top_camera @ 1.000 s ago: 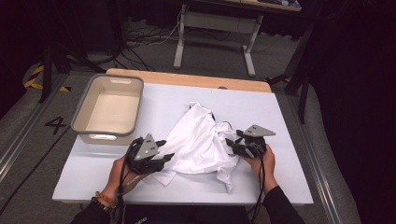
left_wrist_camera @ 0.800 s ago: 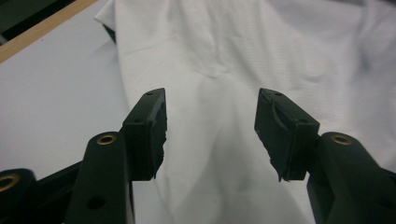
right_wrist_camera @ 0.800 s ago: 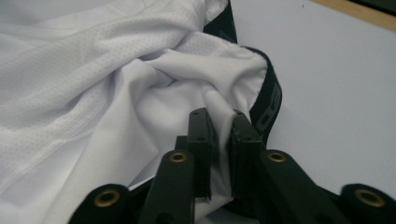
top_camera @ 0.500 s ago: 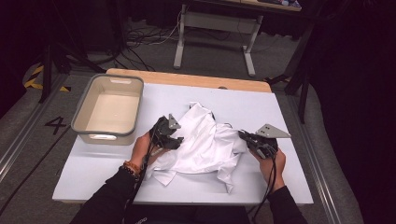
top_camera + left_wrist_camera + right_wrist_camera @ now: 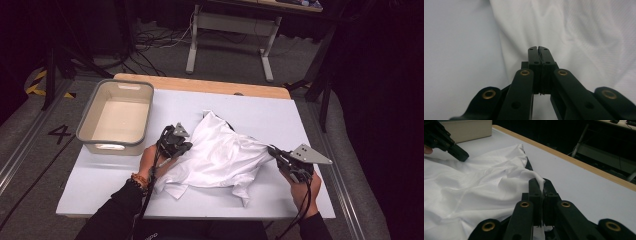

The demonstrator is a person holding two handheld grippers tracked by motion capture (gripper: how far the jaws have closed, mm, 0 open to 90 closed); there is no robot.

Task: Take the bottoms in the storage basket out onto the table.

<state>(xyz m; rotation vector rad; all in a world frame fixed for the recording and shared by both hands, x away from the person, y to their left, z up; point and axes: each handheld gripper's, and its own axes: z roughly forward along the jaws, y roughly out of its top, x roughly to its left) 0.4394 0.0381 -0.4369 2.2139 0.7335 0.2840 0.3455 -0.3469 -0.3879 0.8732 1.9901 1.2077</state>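
A crumpled white garment (image 5: 220, 157) lies in the middle of the pale table (image 5: 95, 185). My left gripper (image 5: 186, 148) rests on the garment's left edge. Its jaws have just been closing and now stand together, tips pressed into the cloth (image 5: 579, 37), with a thin fold seemingly pinched between them. My right gripper (image 5: 273, 150) is shut on a corner of the garment at its right side, and white cloth (image 5: 486, 185) pokes up between its fingertips (image 5: 534, 183). That corner is drawn out to the right in a taut point. The left gripper (image 5: 461, 157) also appears far off in the right gripper view.
A beige bin (image 5: 115, 146) stands empty at the table's left, close behind my left hand. A wooden strip (image 5: 200, 85) runs along the far edge. Beyond it are a metal desk frame (image 5: 192, 45) and cables on the floor.
My left gripper moved up and right onto the garment's left edge and shut. My right gripper shut on the right corner and pulled it out to the right, stretching the cloth.
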